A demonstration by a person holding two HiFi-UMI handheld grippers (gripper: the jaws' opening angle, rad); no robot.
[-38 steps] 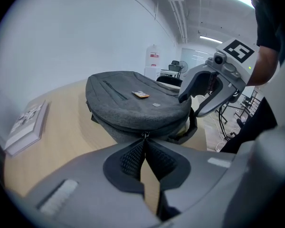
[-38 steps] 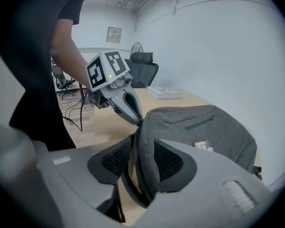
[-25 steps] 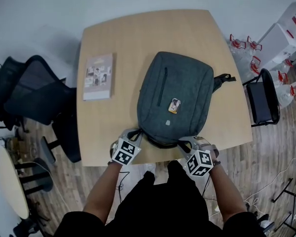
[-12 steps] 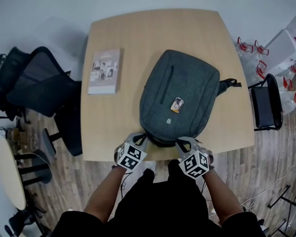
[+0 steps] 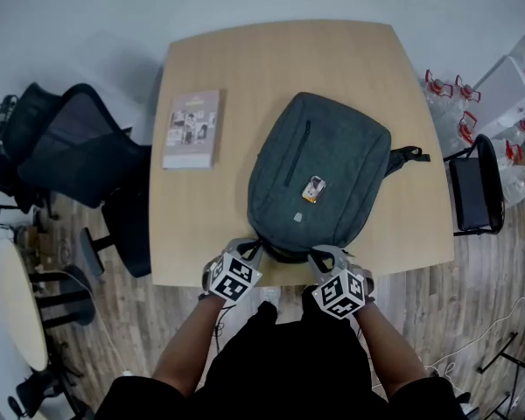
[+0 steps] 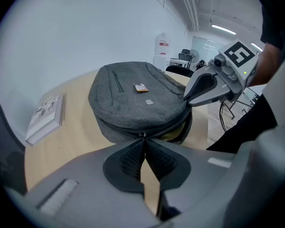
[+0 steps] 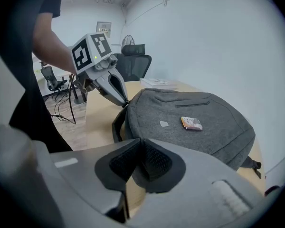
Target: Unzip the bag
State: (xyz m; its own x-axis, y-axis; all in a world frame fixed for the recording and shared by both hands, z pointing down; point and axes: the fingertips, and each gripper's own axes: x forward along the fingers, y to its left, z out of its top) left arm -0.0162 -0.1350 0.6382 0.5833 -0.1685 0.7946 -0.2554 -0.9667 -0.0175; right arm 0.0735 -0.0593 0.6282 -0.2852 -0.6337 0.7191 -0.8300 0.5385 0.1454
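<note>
Both grippers have drawn closer together along the backpack's near edge since a second ago, the right one sliding in toward the left and rolling a little.

The left gripper (image 5: 250,250) has its two jaws pressed together, and one small metal zipper pull (image 6: 143,134) is pinched right at their tips. The right gripper (image 5: 320,254) has just been closing. Its pads now meet on the grey fabric of the bag's rim, just beside the left gripper.

One grey backpack (image 5: 319,160) lies flat on the single wooden table (image 5: 245,59), stretching away ahead of both sets of jaws with its zipped end touching them. Its front carries three marks:
- one closed vertical pocket zip
- one small orange-and-white card (image 5: 312,189)
- one small grey label (image 5: 295,218), nearer the grippers than the card

One strap (image 5: 409,157) sticks out past the far right of the right gripper.

One book (image 5: 192,129) lies beyond the left gripper and out to its left, well apart from the bag. Two dark office chairs (image 5: 74,160) stand further out on that side, off the table. One more black chair (image 5: 479,186) stands out past the right gripper's side.
</note>
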